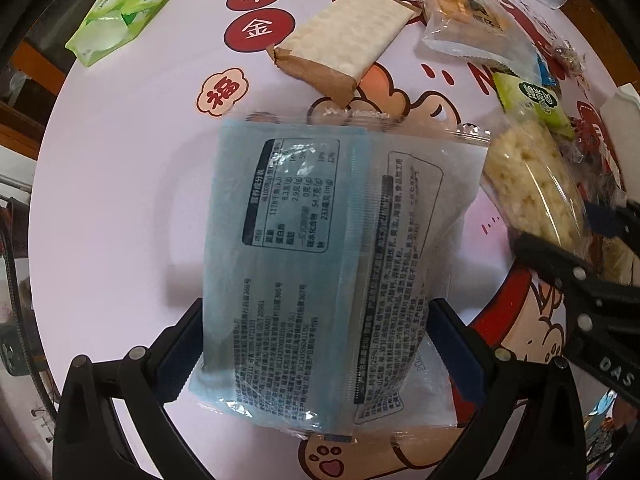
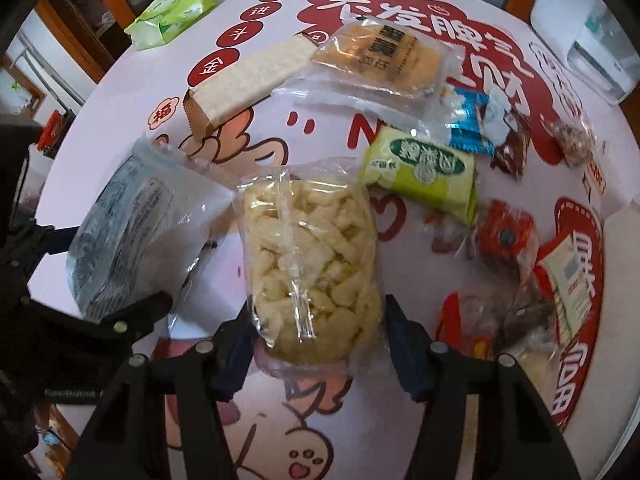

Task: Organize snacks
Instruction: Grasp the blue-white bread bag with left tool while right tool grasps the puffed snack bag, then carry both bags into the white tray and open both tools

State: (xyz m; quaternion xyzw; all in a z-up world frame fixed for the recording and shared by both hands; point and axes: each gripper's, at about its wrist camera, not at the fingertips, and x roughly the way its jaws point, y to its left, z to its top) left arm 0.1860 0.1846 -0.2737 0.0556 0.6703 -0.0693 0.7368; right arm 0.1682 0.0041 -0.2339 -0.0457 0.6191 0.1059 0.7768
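My left gripper [image 1: 314, 344] is shut on a pale blue snack packet [image 1: 320, 264] with printed black text, held above the pink table cover [image 1: 120, 200]. The same packet shows at the left of the right wrist view [image 2: 128, 232]. My right gripper [image 2: 316, 332] is shut on a clear bag of yellow puffed snack [image 2: 312, 264], which also shows at the right of the left wrist view [image 1: 532, 184]. The two packets are side by side, close together.
On the table lie a long white wafer bar in brown wrap [image 2: 248, 80], a clear pack with a yellow cake [image 2: 384, 64], a green packet [image 2: 424, 172], blue, red and brown packets [image 2: 504, 236], and a green tissue pack [image 2: 176, 12]. A white box [image 2: 592, 52] stands far right.
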